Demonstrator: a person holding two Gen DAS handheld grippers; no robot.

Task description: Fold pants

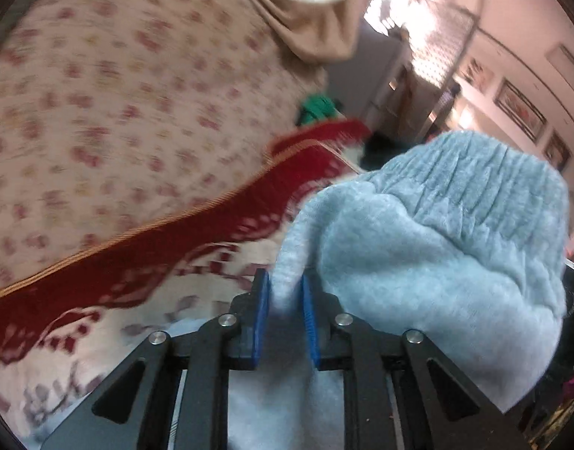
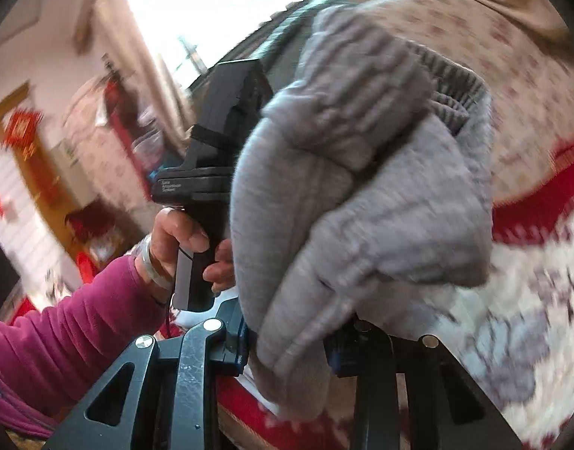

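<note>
The pants (image 1: 437, 247) are light grey fleece with a ribbed elastic waistband. My left gripper (image 1: 285, 300) is shut on a fold of the pants between its blue pads (image 1: 260, 318) and holds them lifted above the bed. In the right wrist view the pants (image 2: 362, 187) hang bunched in front of the camera. My right gripper (image 2: 287, 348) is shut on their cloth, and the fabric covers its fingertips. The left gripper's black handle (image 2: 212, 172) is held in the person's hand just left of the pants.
A bed with a floral cover (image 1: 118, 93) and a red patterned blanket (image 1: 137, 262) lies below. A beige curtain (image 1: 305, 18) hangs at the back. The person's magenta sleeve (image 2: 62, 337) is at lower left. Room walls with pictures (image 1: 519, 108) are behind.
</note>
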